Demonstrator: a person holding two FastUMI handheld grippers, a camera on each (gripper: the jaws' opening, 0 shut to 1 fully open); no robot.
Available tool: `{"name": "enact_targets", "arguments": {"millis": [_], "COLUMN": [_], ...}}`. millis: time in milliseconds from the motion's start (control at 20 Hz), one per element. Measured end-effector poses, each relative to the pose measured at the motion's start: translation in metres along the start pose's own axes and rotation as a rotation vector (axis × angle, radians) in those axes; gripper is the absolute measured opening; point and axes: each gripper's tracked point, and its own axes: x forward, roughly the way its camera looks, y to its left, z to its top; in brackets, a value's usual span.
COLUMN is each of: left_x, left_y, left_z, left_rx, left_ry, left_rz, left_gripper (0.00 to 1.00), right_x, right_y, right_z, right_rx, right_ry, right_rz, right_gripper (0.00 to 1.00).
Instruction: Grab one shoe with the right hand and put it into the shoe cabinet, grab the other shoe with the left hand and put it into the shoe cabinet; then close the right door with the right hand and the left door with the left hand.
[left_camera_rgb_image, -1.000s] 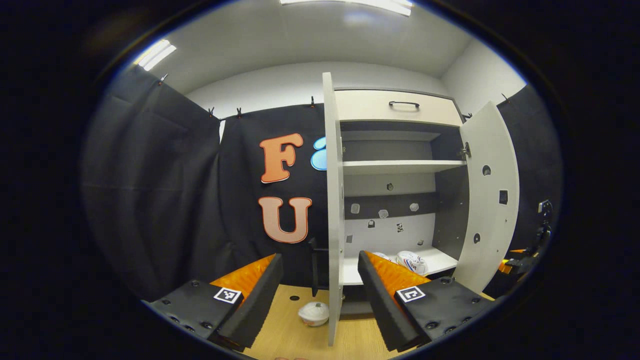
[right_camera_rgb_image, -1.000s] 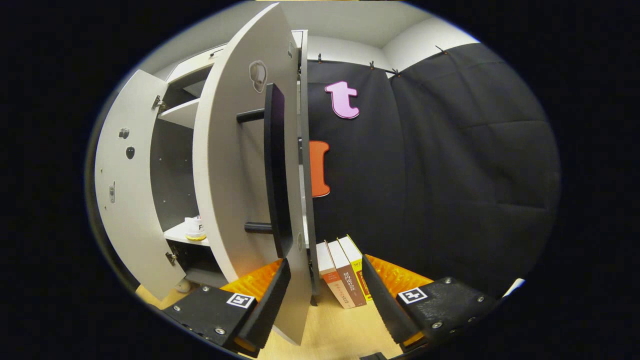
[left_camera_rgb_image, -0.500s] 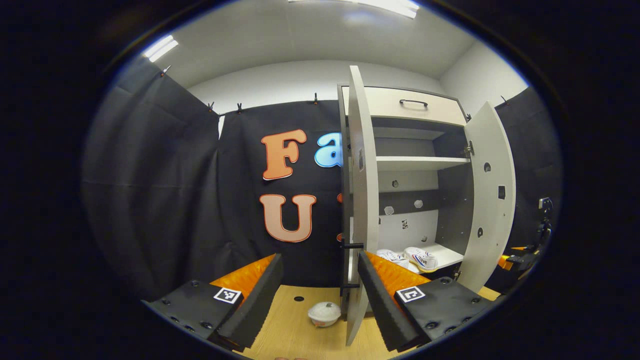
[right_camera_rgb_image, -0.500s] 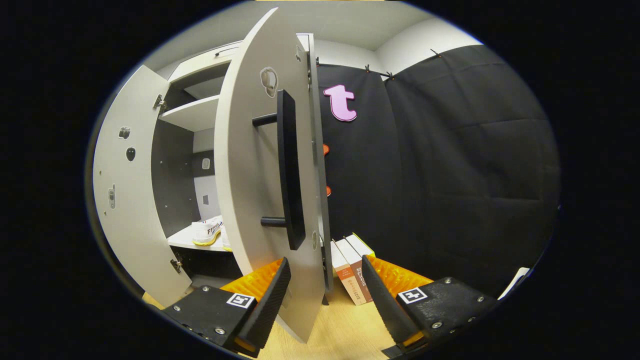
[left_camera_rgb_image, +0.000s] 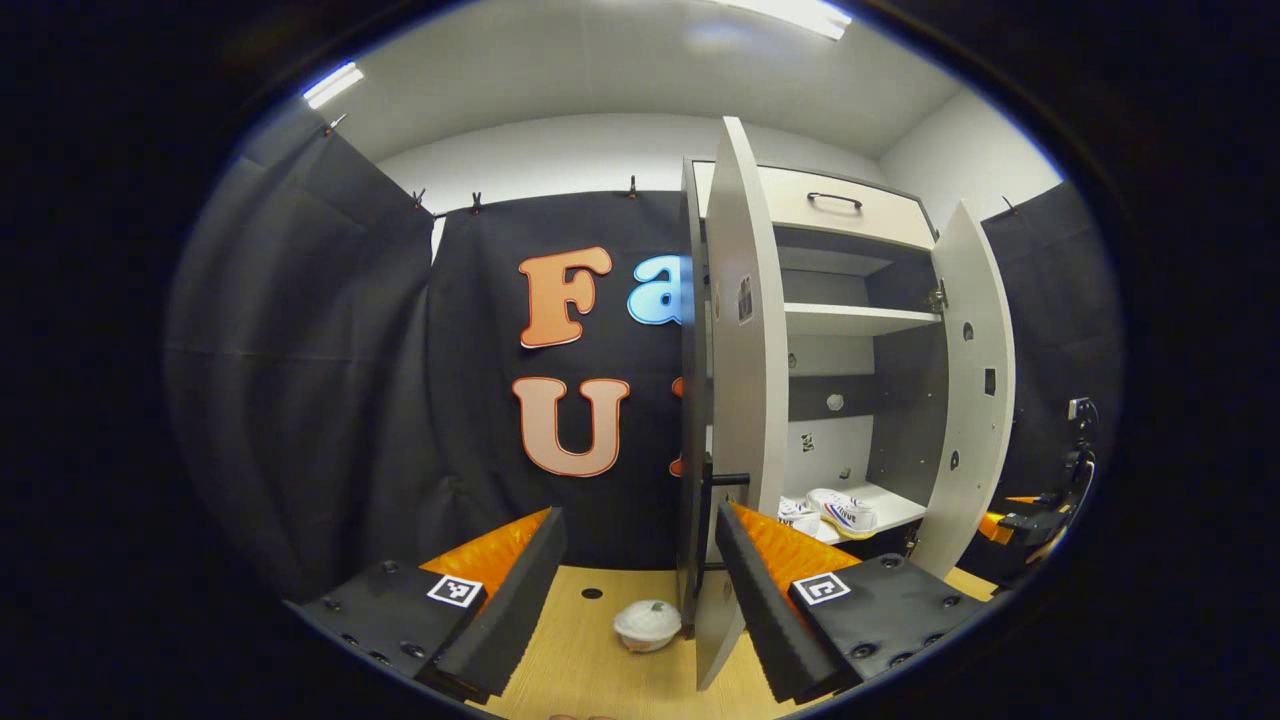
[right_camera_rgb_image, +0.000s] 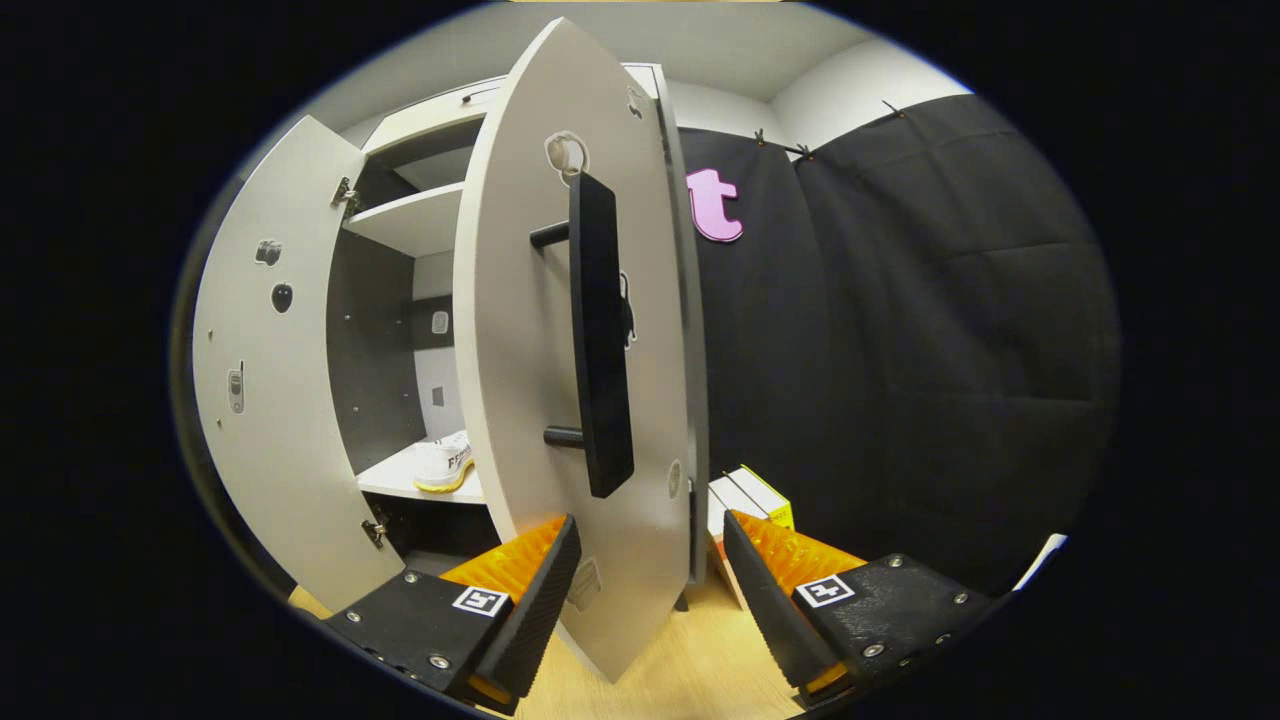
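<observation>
left gripper view: left gripper (left_camera_rgb_image: 640, 590) wide open, empty; shoes (left_camera_rgb_image: 828, 513) on shelf
right gripper view: right gripper (right_camera_rgb_image: 650, 590) wide open, empty, straddling door (right_camera_rgb_image: 520, 400) edge

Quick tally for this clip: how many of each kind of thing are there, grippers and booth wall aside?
Shoes: 2, on the cabinet's bottom shelf
Cabinet doors: 2, both open
Drawer: 1
Books: at least 2, partly hidden
Bowl: 1, on the floor
Total: 8
</observation>
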Motion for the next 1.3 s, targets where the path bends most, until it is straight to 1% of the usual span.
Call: {"name": "enact_targets", "arguments": {"millis": [100, 300, 500, 550, 600, 650, 700, 850, 950, 1100, 1300], "left_x": [-0.001, -0.002, -0.004, -0.004, -0.004, -0.004, -0.004, 0.0, 0.003, 0.008, 0.016], "left_y": [0.003, 0.011, 0.022, 0.024, 0.027, 0.03, 0.032, 0.033, 0.032, 0.029, 0.026], "left_z": [-0.005, -0.013, -0.023, -0.025, -0.027, -0.028, -0.03, -0.04, -0.054, -0.07, -0.101], "left_rx": [-0.006, -0.021, -0.016, -0.014, -0.012, -0.01, -0.009, -0.014, -0.013, 0.005, 0.022], "left_ry": [0.005, 0.018, 0.038, 0.044, 0.047, 0.049, 0.049, 0.056, 0.073, 0.082, 0.107], "left_rz": [0.003, 0.02, 0.045, 0.052, 0.057, 0.061, 0.062, 0.055, 0.046, 0.05, 0.05], "left_gripper": [0.97, 0.98, 0.99, 0.99, 0.99, 0.99, 0.97, 0.97, 0.99, 0.94, 0.95], "right_x": [0.011, 0.037, 0.069, 0.074, 0.075, 0.076, 0.078, 0.092, 0.1, 0.105, 0.107], "right_y": [0.011, 0.047, 0.067, 0.069, 0.069, 0.071, 0.072, 0.076, 0.079, 0.084, 0.086], "right_z": [-0.002, -0.007, -0.011, -0.007, -0.007, -0.006, -0.006, -0.009, -0.008, -0.006, -0.005], "right_rx": [0.007, 0.011, -0.016, -0.021, -0.025, -0.022, -0.017, -0.006, -0.021, -0.06, -0.058], "right_ry": [0.008, 0.021, 0.034, 0.022, 0.022, 0.019, 0.022, 0.03, 0.031, 0.027, 0.033], "right_rz": [0.023, 0.09, 0.094, 0.089, 0.087, 0.091, 0.098, 0.114, 0.111, 0.1, 0.095], "right_gripper": [0.9, 0.92, 0.92, 0.92, 0.98, 0.9, 0.9, 0.91, 0.91, 0.91, 0.9]}}
